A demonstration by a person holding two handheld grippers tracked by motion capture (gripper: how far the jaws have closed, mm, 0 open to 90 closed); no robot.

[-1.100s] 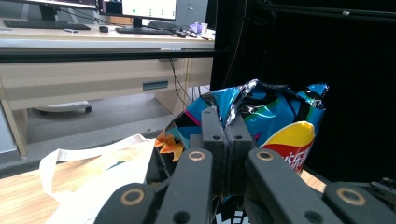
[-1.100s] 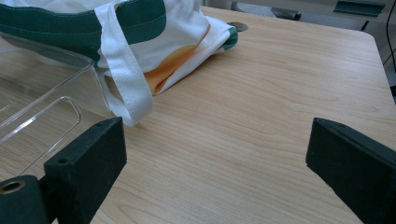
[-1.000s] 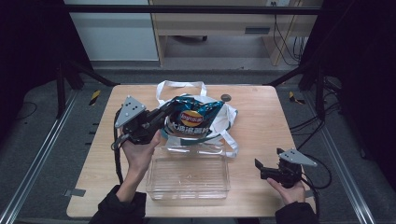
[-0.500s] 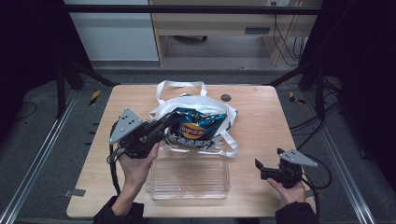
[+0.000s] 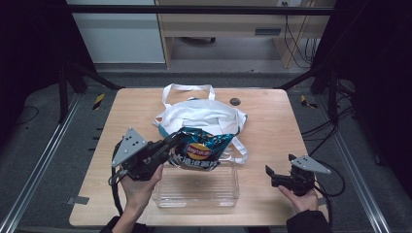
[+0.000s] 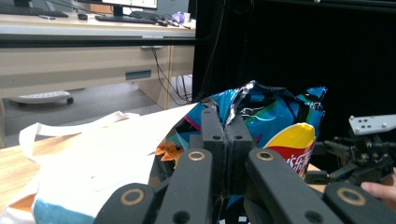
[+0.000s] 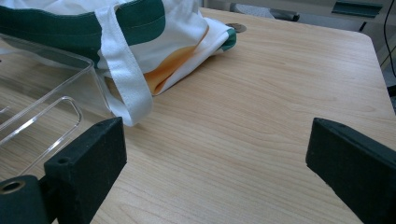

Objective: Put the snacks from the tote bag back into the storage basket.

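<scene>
Wooden table (image 5: 272, 121), white tote bag (image 5: 204, 116) (green-trimmed), clear plastic bin (image 5: 197, 187)

Glossy foil chip bag (image 5: 200, 151), cloth tote (image 5: 204, 116)

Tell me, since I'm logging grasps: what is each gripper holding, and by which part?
The left gripper pinches the chip bag by its crimped top edge, jaws shut. The right gripper holds nothing, jaws open.

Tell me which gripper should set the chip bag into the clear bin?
Left. The left gripper is already shut on the chip bag, holding it above the far edge of the clear bin. The right gripper is open, holds nothing, and sits off to the bin's right, so it would probably be slower.
</scene>
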